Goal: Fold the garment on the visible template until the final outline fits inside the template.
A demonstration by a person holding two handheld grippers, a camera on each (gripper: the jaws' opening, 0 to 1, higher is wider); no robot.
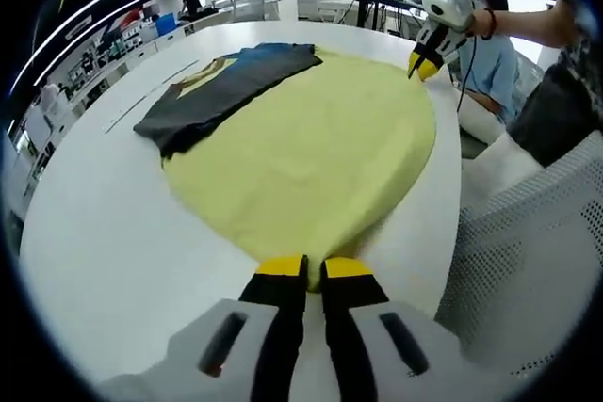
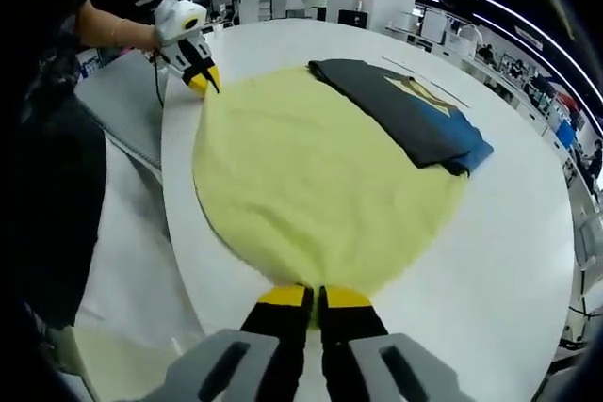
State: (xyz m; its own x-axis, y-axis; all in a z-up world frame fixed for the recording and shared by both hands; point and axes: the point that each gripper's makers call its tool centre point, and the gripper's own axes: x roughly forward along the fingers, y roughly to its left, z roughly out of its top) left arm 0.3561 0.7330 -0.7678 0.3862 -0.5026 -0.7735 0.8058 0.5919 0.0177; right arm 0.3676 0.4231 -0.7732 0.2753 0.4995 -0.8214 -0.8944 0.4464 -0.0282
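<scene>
Left gripper (image 1: 315, 270), right gripper (image 2: 315, 298), pinching yellow garment (image 1: 311, 148)

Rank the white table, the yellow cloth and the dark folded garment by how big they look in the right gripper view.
1. White table
2. Yellow cloth
3. Dark folded garment, smallest, though it lies farther from the camera.

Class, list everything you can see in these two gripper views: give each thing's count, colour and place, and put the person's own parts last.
Spread yellow cloth: one, pale yellow, flat on the table, both grippers pinching opposite edges.
Folded dark grey garment with blue and yellow parts: one, along the cloth's far edge, partly on it.
White table: one, under everything.
White mesh chair: one, beside the table.
Left gripper: yellow-tipped, shut on the cloth's edge.
Right gripper: yellow-tipped, shut on the opposite edge.
</scene>
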